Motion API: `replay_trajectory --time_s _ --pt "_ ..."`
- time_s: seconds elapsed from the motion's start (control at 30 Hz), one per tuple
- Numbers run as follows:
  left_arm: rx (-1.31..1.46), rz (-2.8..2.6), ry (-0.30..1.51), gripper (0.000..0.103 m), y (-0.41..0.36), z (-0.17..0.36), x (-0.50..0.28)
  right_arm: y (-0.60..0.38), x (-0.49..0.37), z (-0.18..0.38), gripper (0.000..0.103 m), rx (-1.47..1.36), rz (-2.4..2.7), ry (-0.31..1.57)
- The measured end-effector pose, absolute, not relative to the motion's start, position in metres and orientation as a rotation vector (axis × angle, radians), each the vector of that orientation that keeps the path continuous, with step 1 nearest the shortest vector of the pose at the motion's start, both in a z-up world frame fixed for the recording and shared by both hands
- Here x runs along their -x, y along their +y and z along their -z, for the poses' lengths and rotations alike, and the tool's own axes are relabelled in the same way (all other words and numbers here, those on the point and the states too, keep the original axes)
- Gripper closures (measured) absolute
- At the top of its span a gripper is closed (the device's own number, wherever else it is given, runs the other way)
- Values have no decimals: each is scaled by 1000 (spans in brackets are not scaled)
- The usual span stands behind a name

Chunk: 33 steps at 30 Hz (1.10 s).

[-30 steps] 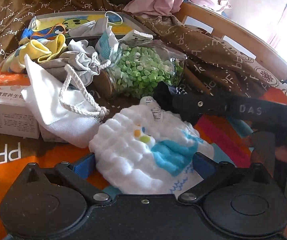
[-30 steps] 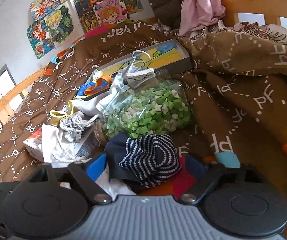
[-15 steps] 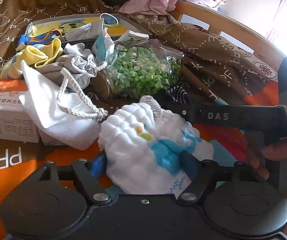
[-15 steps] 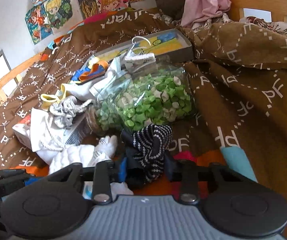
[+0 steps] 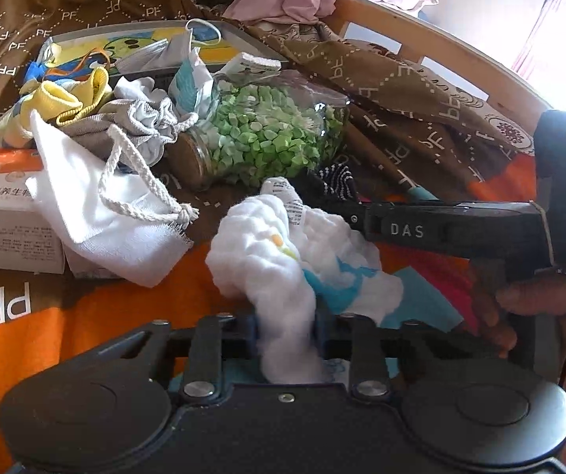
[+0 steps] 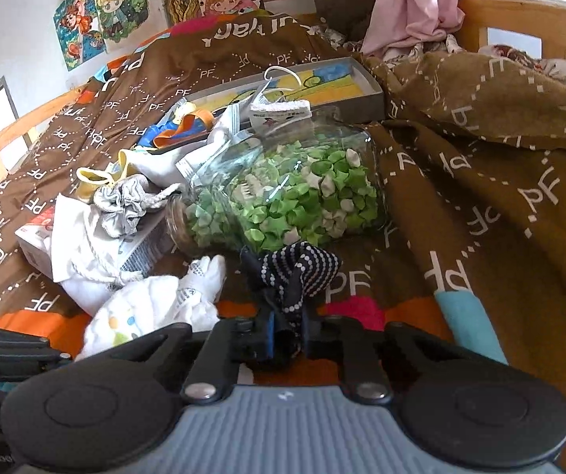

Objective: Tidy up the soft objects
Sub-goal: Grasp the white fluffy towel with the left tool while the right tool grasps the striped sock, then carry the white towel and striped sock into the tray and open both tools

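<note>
The bed [image 6: 520, 205] carries everything, under a brown quilt printed with white "PF" letters and bordered in orange, teal and pink near its front edge. A clear glass jar [image 6: 283, 193] of green folded paper stars lies on its side mid-bed, its cork-coloured mouth turned toward the left edge. Behind it sits a flat grey tray [image 6: 362, 91], and to its left a heap of soft things: a white drawstring bag [image 5: 97, 205] with a twisted rope cord draped over a printed carton [image 5: 2, 229], a grey gathered pouch [image 5: 141, 126], and a yellow-cuffed sock [image 5: 66, 98].

The two cloths that matter lie side by side near the front edge, just in front of the jar. The white quilted cloth [image 5: 267, 245], puffy and crinkled with a blue patch and small coloured dots, runs from the jar's side straight back into the left gripper [image 5: 286, 328], whose fingers are closed tight on its near end, bunching it into a neck. The navy dotted sock [image 6: 298, 272], a thin knit, points away toward the jar, and the right gripper [image 6: 286, 328] has its fingers pinched on the near end in the same way. The right tool crosses just beyond the white cloth, with a hand [image 5: 535, 300] on its handle.

Each cloth is already gripped along its long axis, so a lift looks clear, provided neither drags against the jar.
</note>
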<state>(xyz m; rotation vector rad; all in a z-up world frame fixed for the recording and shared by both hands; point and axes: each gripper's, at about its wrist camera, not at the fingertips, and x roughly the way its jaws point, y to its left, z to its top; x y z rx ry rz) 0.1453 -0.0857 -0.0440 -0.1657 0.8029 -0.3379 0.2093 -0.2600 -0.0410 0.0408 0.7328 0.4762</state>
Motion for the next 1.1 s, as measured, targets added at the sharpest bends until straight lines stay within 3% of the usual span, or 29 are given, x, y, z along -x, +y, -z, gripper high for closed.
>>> replay_trajectory --time_s 0.17,1.1 --pt "159 347 751 86 -84 36 -132 -257 -205 38 92 -10 -483 710" --pt "255 287 491 87 -33 -21 -83 -249 -136 -17 92 102 -528 411"
